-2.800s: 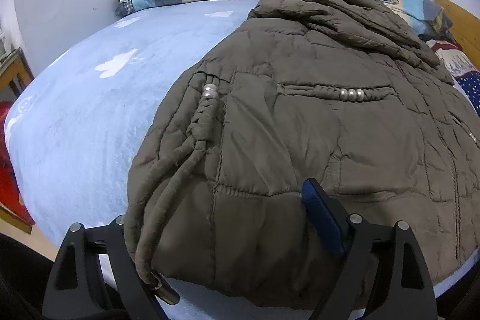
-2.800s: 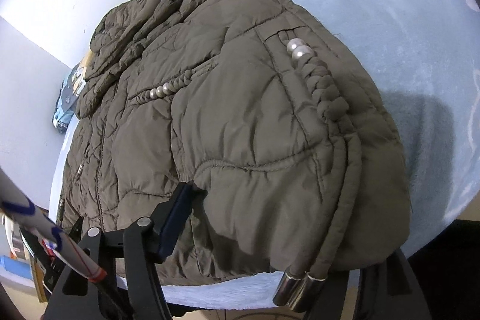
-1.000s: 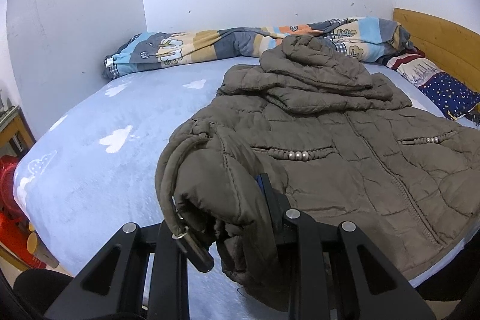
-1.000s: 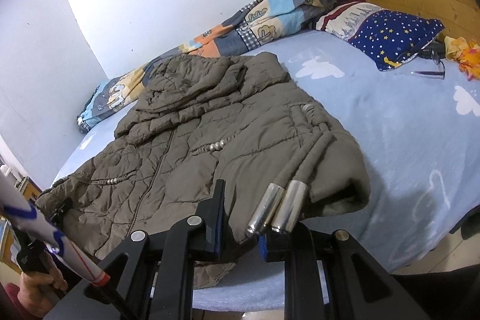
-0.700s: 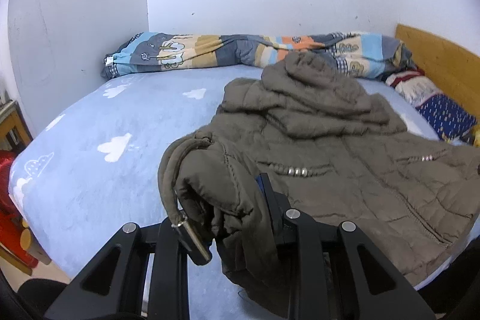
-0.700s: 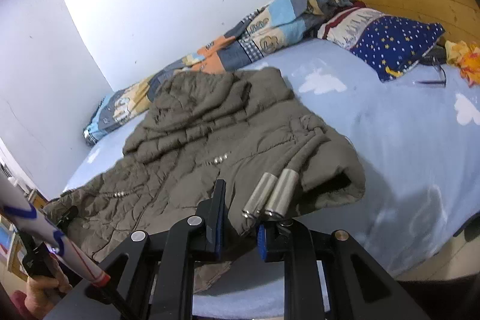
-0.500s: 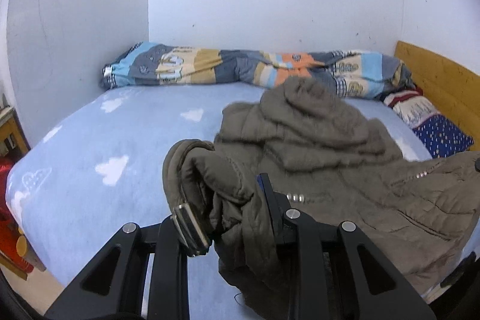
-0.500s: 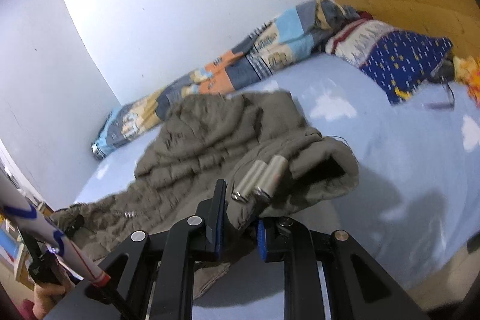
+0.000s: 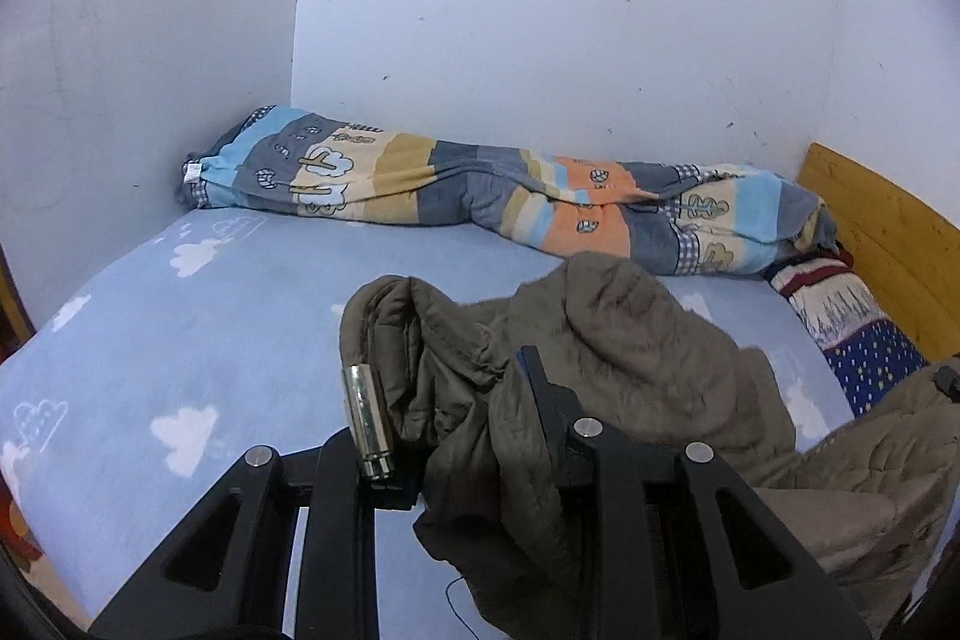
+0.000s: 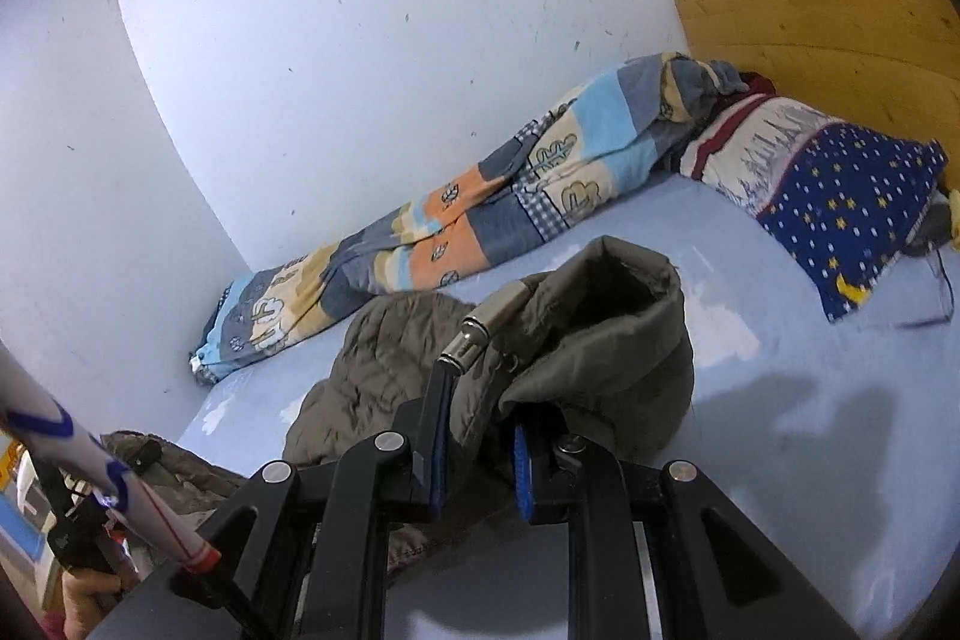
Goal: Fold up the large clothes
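A: What did the left side show?

B: The left gripper (image 9: 462,412) had its jaws clenched on a bunched corner of the olive jacket (image 9: 630,358), a metal cord tip (image 9: 367,418) standing nearly upright beside the fabric. It was tilted somewhat downward over the blue cloud-print bed (image 9: 180,340).

A: And the jacket's lie?

B: Its hem was raised off the bed at both corners and its length ran away from the cameras toward the striped quilt (image 9: 480,196) by the wall, the far part resting in a heap on the sheet.

A: The right?

B: The right gripper (image 10: 477,445) grasped the other corner, pads pinching the cloth, its cord tip (image 10: 480,334) slanting up to the right. It too was angled slightly downward. A starred pillow (image 10: 840,196) lay by the wooden headboard (image 10: 840,34).
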Demonstrator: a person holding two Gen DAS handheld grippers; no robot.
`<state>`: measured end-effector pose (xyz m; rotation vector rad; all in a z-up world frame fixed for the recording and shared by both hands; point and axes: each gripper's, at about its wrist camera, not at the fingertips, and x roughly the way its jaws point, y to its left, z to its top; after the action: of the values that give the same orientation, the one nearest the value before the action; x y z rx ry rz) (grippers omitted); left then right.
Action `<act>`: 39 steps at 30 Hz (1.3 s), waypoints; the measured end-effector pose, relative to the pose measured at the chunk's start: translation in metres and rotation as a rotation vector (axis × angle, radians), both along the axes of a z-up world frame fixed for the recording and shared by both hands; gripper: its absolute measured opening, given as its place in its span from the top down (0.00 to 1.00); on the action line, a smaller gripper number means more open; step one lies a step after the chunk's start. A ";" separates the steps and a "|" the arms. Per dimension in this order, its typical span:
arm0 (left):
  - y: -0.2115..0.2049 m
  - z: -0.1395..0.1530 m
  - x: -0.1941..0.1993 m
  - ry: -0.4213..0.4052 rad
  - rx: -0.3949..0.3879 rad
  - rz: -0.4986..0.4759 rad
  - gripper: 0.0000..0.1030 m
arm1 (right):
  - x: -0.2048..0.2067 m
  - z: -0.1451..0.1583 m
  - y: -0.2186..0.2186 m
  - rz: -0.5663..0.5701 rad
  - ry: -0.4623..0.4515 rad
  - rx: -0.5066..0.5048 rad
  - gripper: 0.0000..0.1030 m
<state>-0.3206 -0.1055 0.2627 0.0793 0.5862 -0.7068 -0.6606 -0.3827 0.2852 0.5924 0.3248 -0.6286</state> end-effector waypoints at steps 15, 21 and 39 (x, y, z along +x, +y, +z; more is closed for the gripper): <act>-0.110 -0.020 0.125 0.143 0.016 -0.011 0.62 | 0.128 -0.005 -0.119 -0.024 0.086 0.017 0.82; -0.125 -0.029 0.170 0.223 -0.052 -0.052 0.55 | 0.182 -0.035 -0.176 -0.068 0.145 0.054 0.82; -0.164 -0.047 0.146 0.043 0.036 -0.189 0.42 | 0.257 -0.126 -0.261 -0.159 0.275 0.211 0.80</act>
<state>-0.1744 -0.2690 0.2160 0.1550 0.6380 -0.8831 -0.4033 -0.6438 0.1590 0.7401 0.6115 -0.8382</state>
